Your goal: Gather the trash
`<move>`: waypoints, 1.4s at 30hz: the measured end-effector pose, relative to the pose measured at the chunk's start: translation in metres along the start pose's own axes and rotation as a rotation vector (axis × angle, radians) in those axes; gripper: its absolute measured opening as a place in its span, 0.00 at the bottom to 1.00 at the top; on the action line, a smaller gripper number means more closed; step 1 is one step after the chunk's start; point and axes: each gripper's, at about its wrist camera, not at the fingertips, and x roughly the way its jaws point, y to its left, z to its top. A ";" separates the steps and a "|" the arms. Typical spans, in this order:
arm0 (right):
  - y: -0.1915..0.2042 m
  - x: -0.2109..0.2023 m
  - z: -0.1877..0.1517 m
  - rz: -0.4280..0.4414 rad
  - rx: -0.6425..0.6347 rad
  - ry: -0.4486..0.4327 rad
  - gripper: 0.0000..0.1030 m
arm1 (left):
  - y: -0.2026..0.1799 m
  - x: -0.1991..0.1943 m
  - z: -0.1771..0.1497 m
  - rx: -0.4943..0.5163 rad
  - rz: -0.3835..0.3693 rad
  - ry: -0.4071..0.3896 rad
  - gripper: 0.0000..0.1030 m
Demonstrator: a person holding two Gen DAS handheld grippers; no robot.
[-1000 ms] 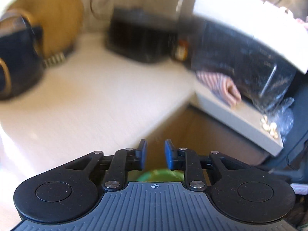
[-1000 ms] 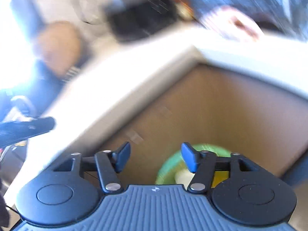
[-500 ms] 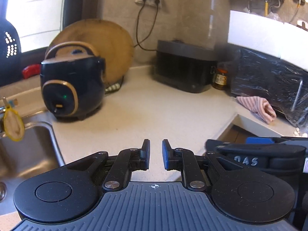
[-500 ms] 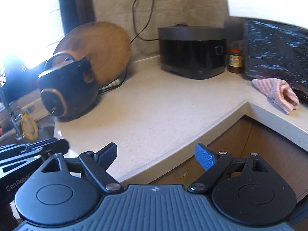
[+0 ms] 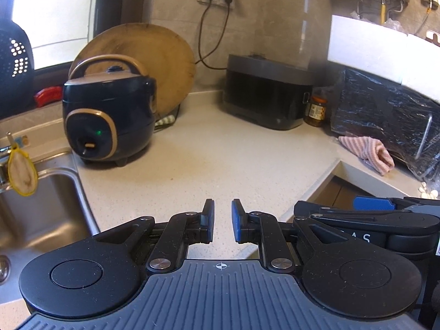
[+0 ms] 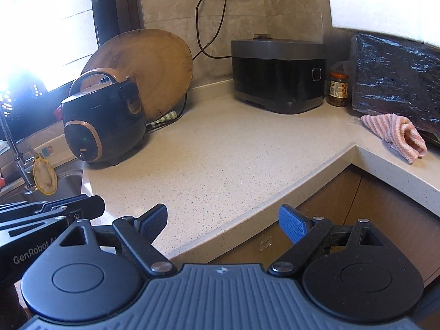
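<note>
Speckled kitchen countertop (image 6: 233, 151) ahead of both grippers, sharp and seen from higher up, after a blurred downward look at cabinet fronts and a green bin a second ago; bin now out of view. Dark rice cooker (image 5: 107, 121) ahead and to the left. Right gripper (image 6: 222, 222) spread wide, jaws just opened further, nothing between them. Left gripper (image 5: 222, 220) narrowed to a slim gap after closing, also empty. Striped cloth (image 6: 396, 132) ahead and to the right. Small pale bits (image 5: 427, 191), possibly trash, on the counter edge far right of the left gripper.
</note>
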 end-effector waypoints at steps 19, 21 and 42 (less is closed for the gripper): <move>-0.001 -0.003 -0.006 0.004 -0.006 0.012 0.86 | 0.004 0.002 -0.003 -0.016 -0.001 0.043 0.17; -0.002 -0.003 -0.007 0.005 -0.008 0.017 0.86 | 0.004 0.003 -0.004 -0.017 -0.001 0.046 0.17; -0.005 0.002 -0.008 0.008 -0.001 0.038 0.86 | 0.005 0.004 -0.003 -0.007 -0.005 0.034 0.17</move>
